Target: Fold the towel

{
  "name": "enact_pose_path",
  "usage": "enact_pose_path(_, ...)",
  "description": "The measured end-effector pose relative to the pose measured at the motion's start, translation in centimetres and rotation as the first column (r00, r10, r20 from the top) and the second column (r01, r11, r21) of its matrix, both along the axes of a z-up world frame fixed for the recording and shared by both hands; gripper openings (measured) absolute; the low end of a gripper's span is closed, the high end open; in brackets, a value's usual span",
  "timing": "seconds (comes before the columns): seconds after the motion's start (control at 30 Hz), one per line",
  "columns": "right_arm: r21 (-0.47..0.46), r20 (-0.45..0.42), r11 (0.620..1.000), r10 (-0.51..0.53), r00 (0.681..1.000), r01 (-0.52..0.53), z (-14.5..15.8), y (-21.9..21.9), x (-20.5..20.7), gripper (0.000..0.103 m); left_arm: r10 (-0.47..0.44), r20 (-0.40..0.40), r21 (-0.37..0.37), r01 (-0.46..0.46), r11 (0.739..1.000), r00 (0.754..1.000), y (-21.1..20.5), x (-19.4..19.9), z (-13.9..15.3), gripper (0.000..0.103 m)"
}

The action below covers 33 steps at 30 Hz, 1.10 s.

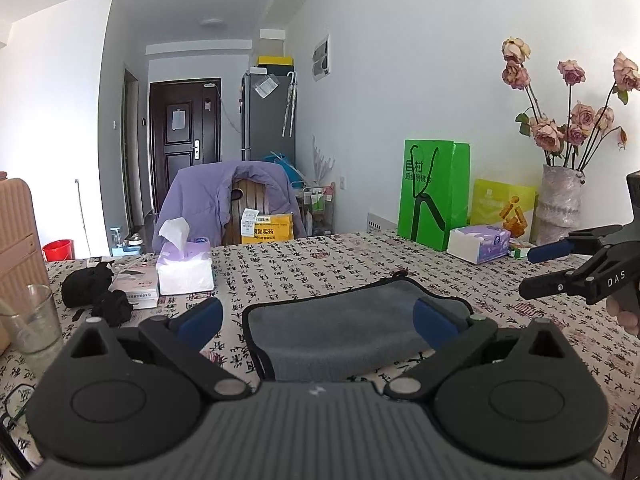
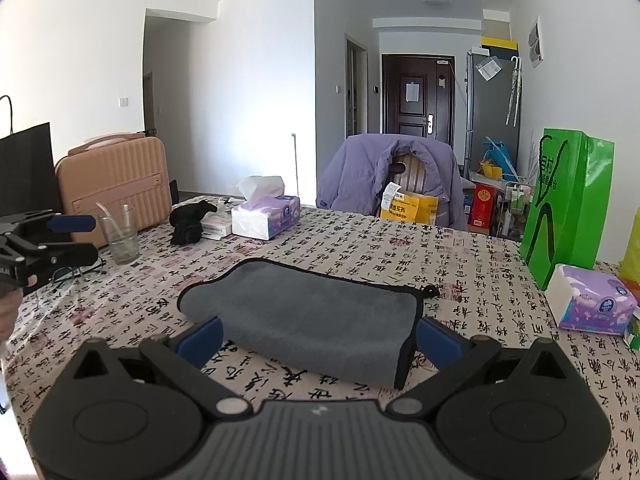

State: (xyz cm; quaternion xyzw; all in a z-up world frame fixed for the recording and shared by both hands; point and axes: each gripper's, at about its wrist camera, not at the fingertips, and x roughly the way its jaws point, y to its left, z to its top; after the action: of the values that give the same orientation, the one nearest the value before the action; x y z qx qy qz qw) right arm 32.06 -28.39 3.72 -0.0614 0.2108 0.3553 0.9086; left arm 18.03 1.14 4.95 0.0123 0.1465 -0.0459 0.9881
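Observation:
A grey towel [image 1: 344,328] with black trim lies folded on the calligraphy-print tablecloth [image 1: 320,264]. It also shows in the right wrist view [image 2: 312,316], folded over with a small loop at its far right corner. My left gripper [image 1: 318,318] is open and empty, its blue pads held just above the towel's near edge. My right gripper [image 2: 318,340] is open and empty, held over the towel's near edge. The right gripper also shows at the right of the left wrist view [image 1: 532,272]; the left gripper shows at the left of the right wrist view [image 2: 90,238].
A tissue box [image 1: 184,268], black cloth [image 1: 96,292], a glass [image 1: 34,320] and a pink case [image 2: 112,184] stand at the left. A green bag [image 1: 432,192], second tissue pack [image 1: 478,243] and flower vase [image 1: 560,204] stand at the right. A chair with a purple jacket [image 1: 224,200] is behind.

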Motion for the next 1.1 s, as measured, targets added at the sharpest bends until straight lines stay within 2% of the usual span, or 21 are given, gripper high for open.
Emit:
enact_pose_path(0.67, 0.032, 0.000, 0.999, -0.010, 1.000, 0.010, -1.0, -1.6, -5.5, 0.103, 0.017, 0.017, -0.043, -0.016, 0.999, 1.000, -0.2, -5.8, -1.4, 0.103)
enact_pose_path(1.1, 0.051, -0.004, 0.998, -0.036, 0.999, 0.036, -1.6, -2.9, -8.5, 0.103, 0.050, -0.002, -0.071, -0.050, 0.996, 0.999, -0.1, -8.5, -3.0, 0.103)
